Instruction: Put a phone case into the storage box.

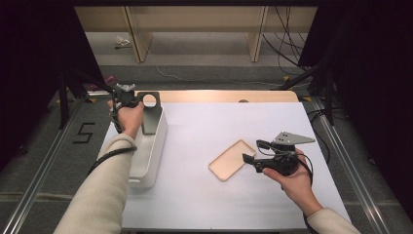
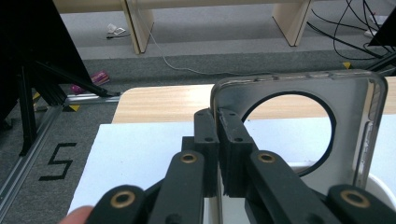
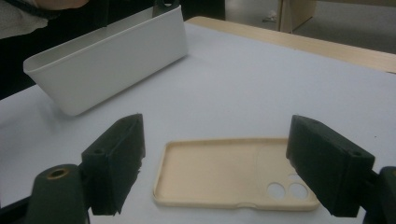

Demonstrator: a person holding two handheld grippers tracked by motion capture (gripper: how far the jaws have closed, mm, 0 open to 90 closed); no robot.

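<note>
My left gripper (image 1: 139,101) is shut on the edge of a dark, see-through phone case (image 1: 152,117) with a large round camera hole. It holds the case upright over the far end of a white bin (image 1: 146,161). In the left gripper view the two jaws (image 2: 218,154) pinch the case's (image 2: 350,107) left rim. A beige phone case (image 1: 233,160) lies flat on the white table, hollow side up. My right gripper (image 1: 254,151) hovers open just right of it. In the right gripper view the beige case (image 3: 224,172) lies between the spread jaws (image 3: 219,140), untouched.
The long white bin (image 3: 116,60) stands along the table's left side. A wooden strip (image 1: 224,96) runs along the table's far edge. Beyond it are the floor, shelf legs and cables. The white table surface (image 1: 204,126) lies between the bin and the beige case.
</note>
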